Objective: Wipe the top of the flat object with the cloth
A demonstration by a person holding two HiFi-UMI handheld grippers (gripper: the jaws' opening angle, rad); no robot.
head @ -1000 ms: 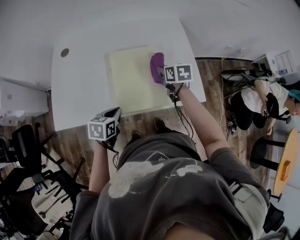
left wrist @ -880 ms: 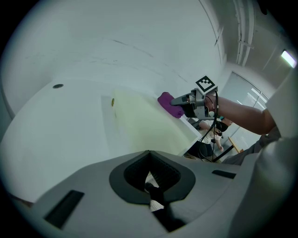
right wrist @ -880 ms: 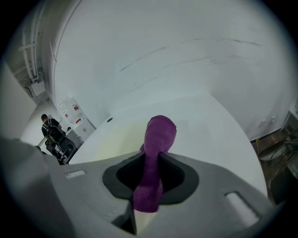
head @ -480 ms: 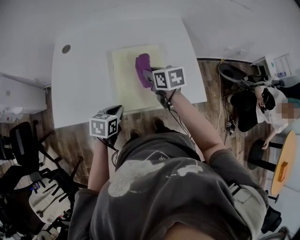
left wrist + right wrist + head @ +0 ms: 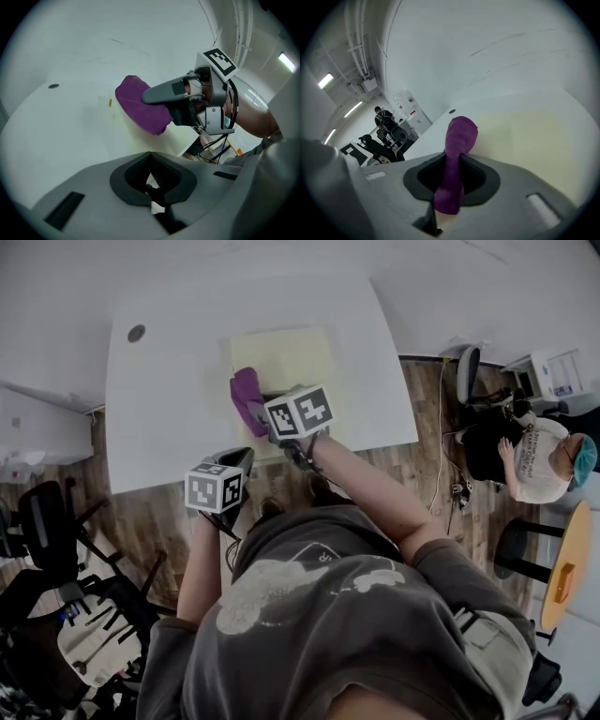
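Observation:
A pale yellow flat sheet (image 5: 286, 354) lies on the white table (image 5: 169, 418). My right gripper (image 5: 258, 416) is shut on a purple cloth (image 5: 246, 393), which is pressed down at the sheet's near left corner and partly over the table. In the right gripper view the cloth (image 5: 461, 136) stands up out of the gripper (image 5: 452, 183), with the sheet (image 5: 525, 140) beyond it. The left gripper view shows the cloth (image 5: 140, 110) under the right gripper (image 5: 161, 96). My left gripper (image 5: 234, 461) hangs at the table's near edge, shut and empty (image 5: 151, 176).
A round cable hole (image 5: 136, 333) sits in the table's far left corner. Black office chairs (image 5: 56, 549) stand on the wood floor to the left. A seated person (image 5: 534, 460) and a round yellow table (image 5: 572, 563) are at the right.
My right gripper has dragged the purple cloth across the sheet from its far right side to its near left corner. The left gripper has hardly moved.

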